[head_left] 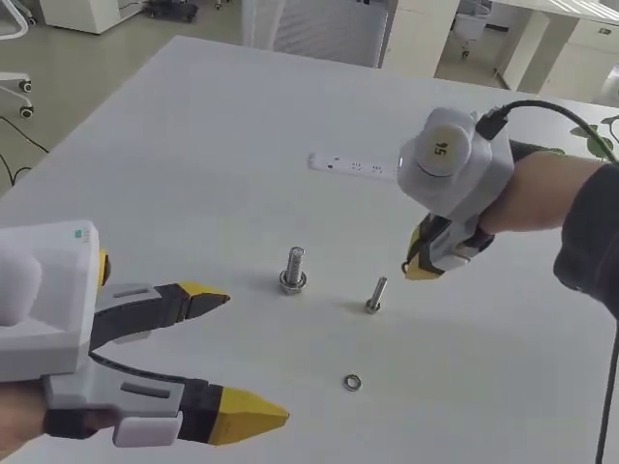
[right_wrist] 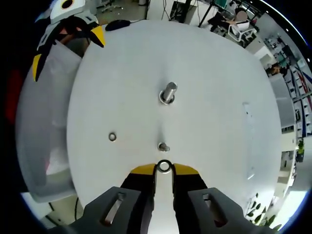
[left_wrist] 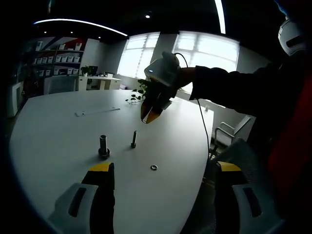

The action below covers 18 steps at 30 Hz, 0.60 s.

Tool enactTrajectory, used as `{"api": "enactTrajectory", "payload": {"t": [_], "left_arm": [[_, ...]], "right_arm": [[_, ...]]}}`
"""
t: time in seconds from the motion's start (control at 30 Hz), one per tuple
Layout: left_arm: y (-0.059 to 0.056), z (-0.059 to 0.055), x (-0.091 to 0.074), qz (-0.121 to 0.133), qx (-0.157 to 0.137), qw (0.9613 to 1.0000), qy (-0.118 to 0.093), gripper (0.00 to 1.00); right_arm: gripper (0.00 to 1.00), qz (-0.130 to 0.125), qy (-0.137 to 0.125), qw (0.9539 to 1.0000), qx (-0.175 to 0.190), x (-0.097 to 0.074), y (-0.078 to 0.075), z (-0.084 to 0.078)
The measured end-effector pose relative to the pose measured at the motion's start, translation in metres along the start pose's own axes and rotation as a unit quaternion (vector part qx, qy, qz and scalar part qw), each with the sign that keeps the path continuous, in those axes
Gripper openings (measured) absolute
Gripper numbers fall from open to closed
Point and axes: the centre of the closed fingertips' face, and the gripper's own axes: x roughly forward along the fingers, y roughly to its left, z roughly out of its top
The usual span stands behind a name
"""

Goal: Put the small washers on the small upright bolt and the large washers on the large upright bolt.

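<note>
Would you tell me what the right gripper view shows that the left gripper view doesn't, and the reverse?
Right gripper view: a washer pinched at the right tool's tips, plus the open left tool. Left gripper view: the right tool seen from outside, with bright windows behind it. Both: the large bolt, the small bolt and a loose washer on the white table.

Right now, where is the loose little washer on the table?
In the head view, the loose washer lies on the table, just below and left of the small bolt.

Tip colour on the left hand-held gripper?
Yellow, on the left hand-held gripper; clearest in the head view.
</note>
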Motion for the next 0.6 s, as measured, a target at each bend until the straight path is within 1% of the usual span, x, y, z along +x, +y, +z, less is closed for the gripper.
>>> {"api": "enactTrajectory", "payload": {"t": [0.13,0.27,0.4,0.43,0.53,0.6], "left_arm": [[0.001,0.0,0.0,0.001,-0.001,1.0,0.001,0.85],[0.003,0.0,0.0,0.003,-0.002,1.0,0.001,0.85],[0.004,-0.001,-0.001,0.005,-0.004,1.0,0.002,0.85],[0.004,-0.001,-0.001,0.005,-0.005,1.0,0.001,0.85],[0.005,-0.001,-0.002,0.007,-0.006,1.0,0.002,0.85],[0.005,-0.002,-0.002,0.008,-0.007,0.9999,0.003,0.85]], "right_arm": [[0.14,0.002,0.0,1.0,-0.006,0.004,-0.004,0.005],[0.14,0.005,0.002,0.9999,-0.011,0.008,-0.005,0.007],[0.14,0.01,0.003,0.9998,-0.014,0.015,-0.009,0.006],[0.14,0.011,0.005,0.9998,-0.015,0.017,-0.012,0.006],[0.14,0.015,0.004,0.9998,-0.015,0.02,-0.012,0.008],[0.14,0.017,0.006,0.9997,-0.016,0.024,-0.014,0.006]]}}
